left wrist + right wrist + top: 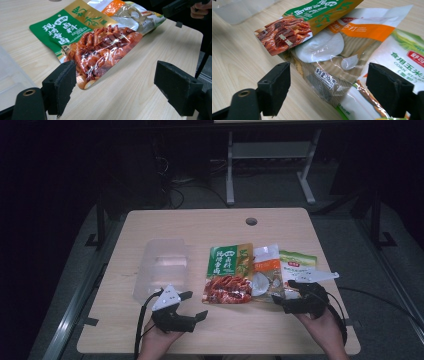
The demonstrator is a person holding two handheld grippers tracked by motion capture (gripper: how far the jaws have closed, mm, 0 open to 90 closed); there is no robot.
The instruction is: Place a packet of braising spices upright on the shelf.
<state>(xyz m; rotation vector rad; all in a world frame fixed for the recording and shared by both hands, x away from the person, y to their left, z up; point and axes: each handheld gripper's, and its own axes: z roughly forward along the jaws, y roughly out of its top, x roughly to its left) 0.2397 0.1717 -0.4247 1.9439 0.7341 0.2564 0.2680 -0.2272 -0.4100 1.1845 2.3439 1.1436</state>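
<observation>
**A:** Your left tongs (194,306) are standing with jaws wide apart and nothing between them, hovering low over the pale wooden worktop (150,227). In the left gripper view you are looking straight along them at the near corner of the green-and-gold glossy plastic pouch printed with red-brown spiced meat (100,47).

**B:** And the right ones?

**A:** Your right tongs (290,292) are also gaping, gripping nothing. They are sitting just at the near edge of the clear pouch with the orange band and white powder (332,50), with the white-and-green pouch of corn starch (397,62) beside it.

**B:** So which hand is taking the meat pouch?

**A:** I'd judge the left. That pouch is lying ahead of your left tongs and a little toward the middle of the worktop, its long axis running away from you, its near short edge facing you. It is overlapping the orange-banded pouch on one side, so the free near corner is the one pointing at your left jaws.

**B:** Anything farther out?

**A:** The clear, open plastic box (162,267) is lying just beyond your left hand (155,340), beside the meat pouch but apart from it.
</observation>
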